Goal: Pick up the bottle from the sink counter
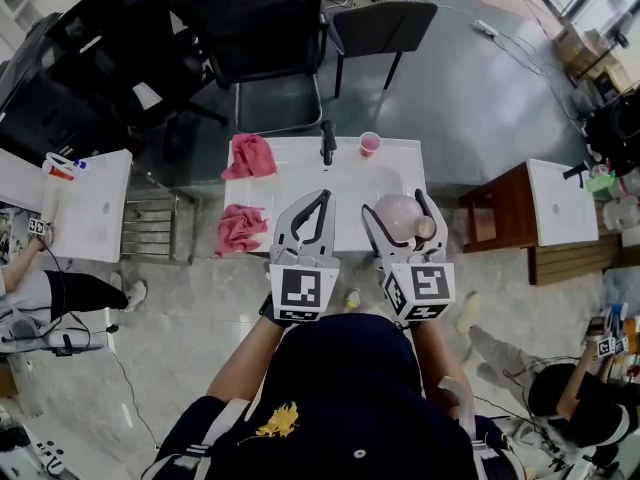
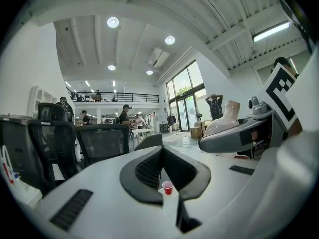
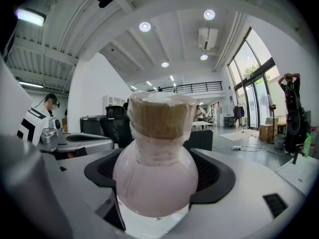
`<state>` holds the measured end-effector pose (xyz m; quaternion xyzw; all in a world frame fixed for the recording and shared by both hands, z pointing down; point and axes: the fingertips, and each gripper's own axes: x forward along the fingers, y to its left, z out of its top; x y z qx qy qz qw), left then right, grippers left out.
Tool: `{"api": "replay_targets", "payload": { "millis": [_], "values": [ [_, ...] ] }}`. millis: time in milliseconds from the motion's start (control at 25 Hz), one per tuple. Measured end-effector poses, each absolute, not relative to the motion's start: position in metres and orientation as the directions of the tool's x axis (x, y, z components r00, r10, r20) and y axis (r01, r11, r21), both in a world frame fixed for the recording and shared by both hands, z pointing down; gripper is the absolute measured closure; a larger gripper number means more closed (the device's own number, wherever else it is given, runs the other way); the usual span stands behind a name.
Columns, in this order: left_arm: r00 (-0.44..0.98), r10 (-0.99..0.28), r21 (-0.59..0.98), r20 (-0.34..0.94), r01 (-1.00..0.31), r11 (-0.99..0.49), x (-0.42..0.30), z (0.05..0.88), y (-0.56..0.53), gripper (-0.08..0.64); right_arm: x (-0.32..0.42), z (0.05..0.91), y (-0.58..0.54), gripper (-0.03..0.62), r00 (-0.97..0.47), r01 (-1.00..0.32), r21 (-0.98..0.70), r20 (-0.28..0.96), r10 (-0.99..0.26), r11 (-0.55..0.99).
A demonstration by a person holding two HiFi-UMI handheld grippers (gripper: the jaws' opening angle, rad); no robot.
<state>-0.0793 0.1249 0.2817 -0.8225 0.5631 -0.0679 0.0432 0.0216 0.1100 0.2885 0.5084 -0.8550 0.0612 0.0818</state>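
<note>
- Grey polished floor surrounds a white counter [image 1: 300,168] straight ahead of the person, at 12 o'clock in the head view; black office chairs [image 1: 270,28] stand beyond it
- On the counter a black faucet [image 1: 327,143] stands at the far edge; a pink cup [image 1: 369,144] sits just beside it toward 3 o'clock; one pink cloth [image 1: 250,156] lies at the far left corner and a second cloth [image 1: 240,228] at the near left corner
- Right gripper [image 1: 400,208] is over the counter's right part, at 1 o'clock from the person; its jaws are spread wide and pressed on both sides of the bottle [image 1: 400,218]
- In the right gripper view the bottle [image 3: 155,178] is a round pale pink flask, upright, with a tan wrapped neck rising above the jaws of the right gripper [image 3: 158,158]; whether its base touches the counter cannot be told
- Left gripper [image 1: 322,200] is just beside it toward 9 o'clock; its jaws meet at the tips with nothing between them
- In the left gripper view the left gripper [image 2: 162,151] frames the pink cup [image 2: 168,187] in the gap below its tips; the bottle [image 2: 224,121] shows at 2 o'clock
</note>
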Motion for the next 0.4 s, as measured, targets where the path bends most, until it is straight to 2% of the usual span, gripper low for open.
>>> {"api": "replay_targets", "payload": {
  "millis": [400],
  "values": [
    [0.363,-0.929,-0.134,0.066,-0.92,-0.369,-0.09,0.287,0.122,0.541,0.011,0.293,0.108,0.161,-0.465,-0.881,-0.018,0.211,-0.86,0.473]
  ]
}}
